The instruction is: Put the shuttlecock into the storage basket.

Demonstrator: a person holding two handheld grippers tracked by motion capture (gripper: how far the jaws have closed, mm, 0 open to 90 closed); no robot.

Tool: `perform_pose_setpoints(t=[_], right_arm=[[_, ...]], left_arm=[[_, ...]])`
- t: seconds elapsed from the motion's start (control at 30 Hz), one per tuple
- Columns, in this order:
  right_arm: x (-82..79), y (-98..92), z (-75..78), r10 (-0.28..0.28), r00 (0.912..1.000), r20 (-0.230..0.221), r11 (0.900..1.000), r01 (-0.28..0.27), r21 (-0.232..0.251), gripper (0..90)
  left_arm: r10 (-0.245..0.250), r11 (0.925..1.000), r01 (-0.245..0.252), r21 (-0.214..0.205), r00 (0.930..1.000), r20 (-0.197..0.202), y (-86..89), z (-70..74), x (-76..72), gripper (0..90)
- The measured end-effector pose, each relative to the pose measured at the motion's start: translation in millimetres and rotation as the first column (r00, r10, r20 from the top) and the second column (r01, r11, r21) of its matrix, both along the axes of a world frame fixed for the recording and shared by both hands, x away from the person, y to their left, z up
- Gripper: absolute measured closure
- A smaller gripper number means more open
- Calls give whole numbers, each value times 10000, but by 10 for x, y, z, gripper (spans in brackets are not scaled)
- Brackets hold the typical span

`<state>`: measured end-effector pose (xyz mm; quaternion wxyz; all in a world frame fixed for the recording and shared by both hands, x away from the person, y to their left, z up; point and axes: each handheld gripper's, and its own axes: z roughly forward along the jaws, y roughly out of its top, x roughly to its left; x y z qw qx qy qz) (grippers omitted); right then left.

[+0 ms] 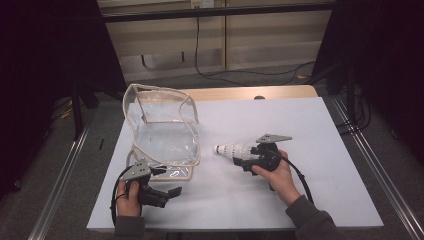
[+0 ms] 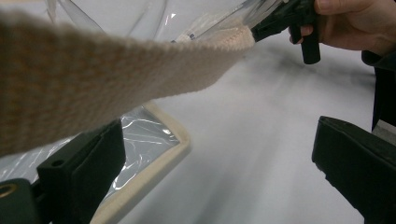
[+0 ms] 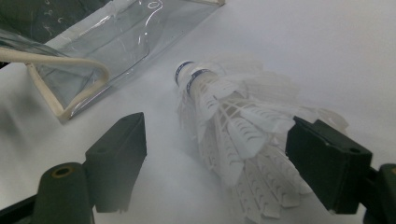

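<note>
Shuttlecocks [image 3: 233, 130] lie between the right gripper's [image 3: 215, 158] parted jaws; it should close gently on the feathers, while the left gripper [image 2: 219, 158], also apart, steadies the clear bag [image 1: 162, 135].

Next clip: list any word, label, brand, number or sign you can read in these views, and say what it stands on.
None can be read.
Shuttlecock: a dark blue band round the cork, no letters made out.
Clear bag: small dark marks on the plastic in the right gripper view and a small dark speck in the left gripper view, too small and blurred to read.
Grippers and white table: no lettering seen.
</note>
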<state>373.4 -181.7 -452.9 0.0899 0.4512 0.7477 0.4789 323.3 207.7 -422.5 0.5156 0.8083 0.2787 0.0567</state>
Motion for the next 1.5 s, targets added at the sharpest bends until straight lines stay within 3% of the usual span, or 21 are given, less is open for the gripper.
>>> perform_pose_setpoints(t=[0.43, 0.83, 0.93, 1.0, 1.13, 1.27, 1.37, 1.5], right_arm=[[51, 77, 4, 57, 10000, -2, 9999, -57, -151, 197], [88, 161, -7, -122, 9999, 48, 9984, 125, -555, 339], [96, 189, 0, -164, 9997, 175, 9980, 174, -606, 409], [101, 209, -5, -55, 9995, 297, 9974, 76, -714, 528], [108, 236, -25, -90, 9998, 175, 9967, 103, -800, 553], [112, 246, -19, -89, 9994, 334, 9950, 122, -988, 716], [112, 245, -17, -50, 9997, 247, 9940, 77, -1089, 754], [111, 223, 4, 22, 9998, 195, 9963, -5, -860, 821]], left_arm=[[-23, 10000, 23, 49, 10000, -4, -3, -3, 7, 29], [-48, 10000, 48, 60, 10000, -28, 3, -6, 13, 29], [-28, 10000, 28, 21, 10000, -30, 1, -8, 11, 29], [-36, 10000, 37, 51, 10000, -52, 4, -8, 13, 29], [-43, 10000, 43, 48, 10000, -30, 11, -10, 16, 29], [-46, 10000, 46, -4, 10000, -47, 11, -13, 15, 29], [-58, 10000, 58, 6, 10000, -43, 16, -14, 16, 29], [-45, 10000, 45, 11, 10000, -42, 15, -14, 14, 29]])
